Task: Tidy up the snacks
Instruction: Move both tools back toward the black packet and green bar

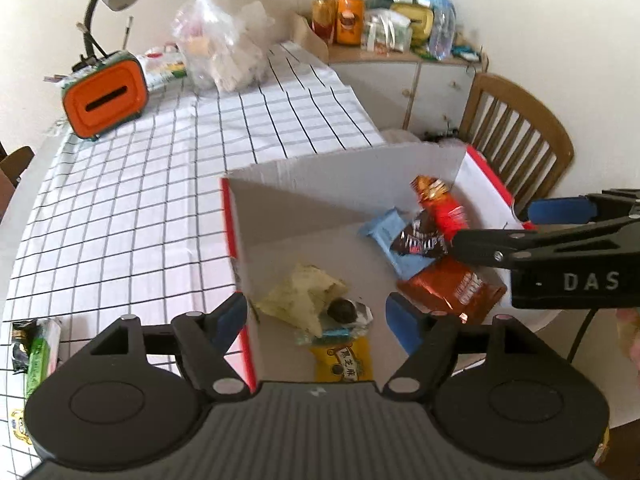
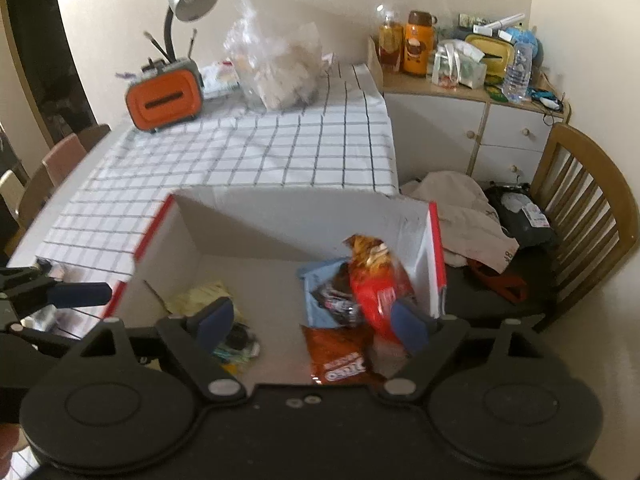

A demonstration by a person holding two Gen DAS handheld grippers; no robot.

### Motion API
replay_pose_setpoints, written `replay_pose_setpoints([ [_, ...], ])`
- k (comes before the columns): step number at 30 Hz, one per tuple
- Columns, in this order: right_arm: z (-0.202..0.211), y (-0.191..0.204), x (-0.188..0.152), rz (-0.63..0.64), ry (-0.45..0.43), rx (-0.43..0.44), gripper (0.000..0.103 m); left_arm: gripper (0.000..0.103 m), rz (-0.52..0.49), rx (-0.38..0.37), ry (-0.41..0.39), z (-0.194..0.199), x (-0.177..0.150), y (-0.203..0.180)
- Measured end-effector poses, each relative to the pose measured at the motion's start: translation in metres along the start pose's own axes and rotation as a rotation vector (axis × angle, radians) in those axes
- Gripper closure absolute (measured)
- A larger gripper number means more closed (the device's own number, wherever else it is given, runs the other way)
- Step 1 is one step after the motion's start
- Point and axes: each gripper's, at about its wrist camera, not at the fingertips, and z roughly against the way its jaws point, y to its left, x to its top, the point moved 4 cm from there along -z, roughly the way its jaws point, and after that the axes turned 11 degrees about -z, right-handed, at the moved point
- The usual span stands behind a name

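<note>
Well advanced, by the look of it. Inside the cardboard box [image 2: 280, 216], white within and red-edged, standing at the near corner of the desk [image 1: 132, 184] on its checked cloth: 2 clusters of snacks. At the left, a pale yellow packet [image 1: 304, 294] lying over a clear-wrapped dark sweet [image 1: 346, 312] and a yellow packet [image 1: 346, 364] printed with Chinese characters, too small to make out fully. At the right, a light blue packet [image 1: 386, 230], a dark wrapped bar [image 1: 420, 240], a red bag [image 2: 378, 292] propped on end against the box wall, and a flat red-brown bag [image 2: 340, 356] with white lettering, possibly "OREO", blurred.

Still outside: a green packet [image 1: 38, 356] on the cloth at the left edge of the left wrist view, plus another wrapper just below it, barely seen. Probably next to go in. Clear plastic bag [image 2: 276, 68] at the far end of the desk maybe holding more; contents unclear.

Left gripper [image 1: 318, 320] hanging above the left cluster, jaws apart, nothing between them. Right gripper [image 2: 310, 320] above the right cluster, jaws likewise apart and empty; red bag close by its right finger, not clamped. "DAS" readable in pale letters on the right gripper's body in the left wrist view.
</note>
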Motion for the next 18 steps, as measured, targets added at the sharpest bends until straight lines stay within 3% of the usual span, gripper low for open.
replay_pose_setpoints([
  [18, 0.037, 0.082, -0.015, 0.052, -0.092, 0.122, 0.002, 0.018, 0.026, 0.017, -0.124, 0.064, -0.035, 0.075],
])
